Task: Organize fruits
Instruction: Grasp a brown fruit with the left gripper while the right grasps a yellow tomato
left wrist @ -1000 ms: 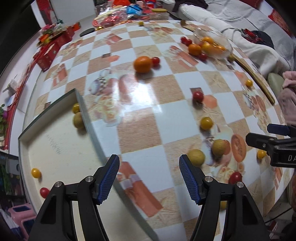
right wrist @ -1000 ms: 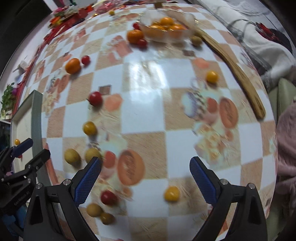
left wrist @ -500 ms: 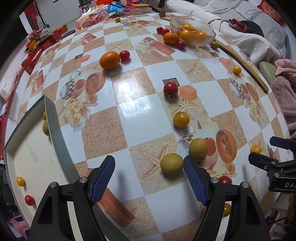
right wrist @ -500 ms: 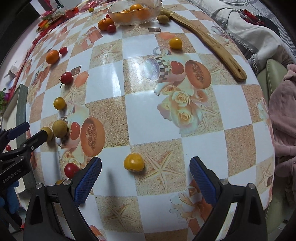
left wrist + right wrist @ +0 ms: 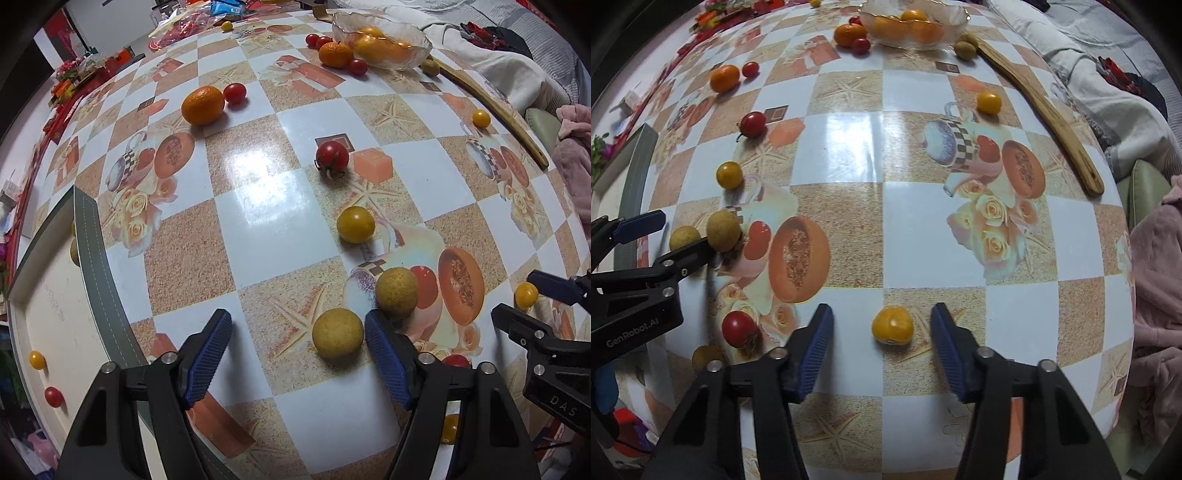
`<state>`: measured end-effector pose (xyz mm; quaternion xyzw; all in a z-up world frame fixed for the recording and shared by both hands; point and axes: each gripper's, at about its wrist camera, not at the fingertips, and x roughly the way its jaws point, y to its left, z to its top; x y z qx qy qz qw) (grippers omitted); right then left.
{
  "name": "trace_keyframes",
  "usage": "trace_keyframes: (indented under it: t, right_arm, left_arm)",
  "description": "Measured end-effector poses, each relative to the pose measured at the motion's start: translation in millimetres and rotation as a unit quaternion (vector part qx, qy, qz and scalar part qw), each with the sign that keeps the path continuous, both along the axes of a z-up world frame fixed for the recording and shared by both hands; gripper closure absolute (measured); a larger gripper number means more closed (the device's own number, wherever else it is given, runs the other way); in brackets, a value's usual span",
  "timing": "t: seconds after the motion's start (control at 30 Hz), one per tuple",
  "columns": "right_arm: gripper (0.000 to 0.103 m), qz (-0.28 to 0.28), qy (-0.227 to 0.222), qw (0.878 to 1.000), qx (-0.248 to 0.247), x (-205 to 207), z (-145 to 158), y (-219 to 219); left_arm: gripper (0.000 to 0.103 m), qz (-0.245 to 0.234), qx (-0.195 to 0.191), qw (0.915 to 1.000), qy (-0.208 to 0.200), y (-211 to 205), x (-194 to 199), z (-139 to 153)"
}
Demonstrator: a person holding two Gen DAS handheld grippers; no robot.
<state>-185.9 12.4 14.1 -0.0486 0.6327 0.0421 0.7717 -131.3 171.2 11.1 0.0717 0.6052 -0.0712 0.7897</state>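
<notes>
My left gripper [image 5: 298, 345] is open low over the table, with a round yellow-brown fruit [image 5: 337, 334] between its fingers, close to the right pad [image 5: 384, 354]. A second such fruit [image 5: 396, 291] lies just beyond. My right gripper [image 5: 882, 345] is open around a small yellow tomato [image 5: 892, 325]. Red tomatoes [image 5: 331, 156], a yellow tomato [image 5: 355, 224] and oranges [image 5: 202, 105] lie scattered. A glass bowl [image 5: 417, 48] at the far side holds oranges. A tray [image 5: 94, 258] at the left holds a few small fruits.
A long wooden spatula [image 5: 1043, 107] lies along the table's right side. Bedding and a pink cloth [image 5: 1160, 266] sit past the right edge. Red packages [image 5: 70, 88] crowd the far left. The right gripper shows in the left wrist view [image 5: 532, 306].
Both grippers moved forward and lower. The left one now has the yellow-brown fruit between its fingers. The right one now brackets the yellow tomato and its jaws have narrowed.
</notes>
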Motion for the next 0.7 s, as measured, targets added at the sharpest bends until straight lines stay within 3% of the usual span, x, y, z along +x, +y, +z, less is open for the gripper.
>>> trace_keyframes:
  t: [0.03, 0.07, 0.17, 0.3, 0.7]
  right_arm:
    - [0.064, 0.002, -0.002, 1.000, 0.002, -0.7, 1.7, 2.7]
    - [0.076, 0.002, -0.003, 1.000, 0.005, -0.7, 2.9, 4.2]
    - [0.080, -0.013, 0.005, 0.999, 0.040, 1.9, 4.4, 6.5]
    - [0.080, -0.045, 0.013, 0.995, 0.087, 7.3, 6.9, -6.6]
    - [0.080, -0.050, 0.004, 0.994, 0.099, 8.1, 21.0, -22.4]
  left_arm:
    - [0.041, 0.002, -0.008, 1.0000, 0.001, 0.5, -0.7, 1.0]
    - [0.049, 0.002, -0.012, 0.9999, 0.001, -0.5, -1.6, 1.7]
    - [0.076, -0.006, -0.022, 0.9997, -0.006, -2.5, -3.5, 4.6]
    - [0.076, 0.007, -0.051, 0.9987, -0.007, 4.6, -3.3, 10.2]
    - [0.076, 0.036, -0.064, 0.9968, -0.033, 31.8, -6.2, 41.4]
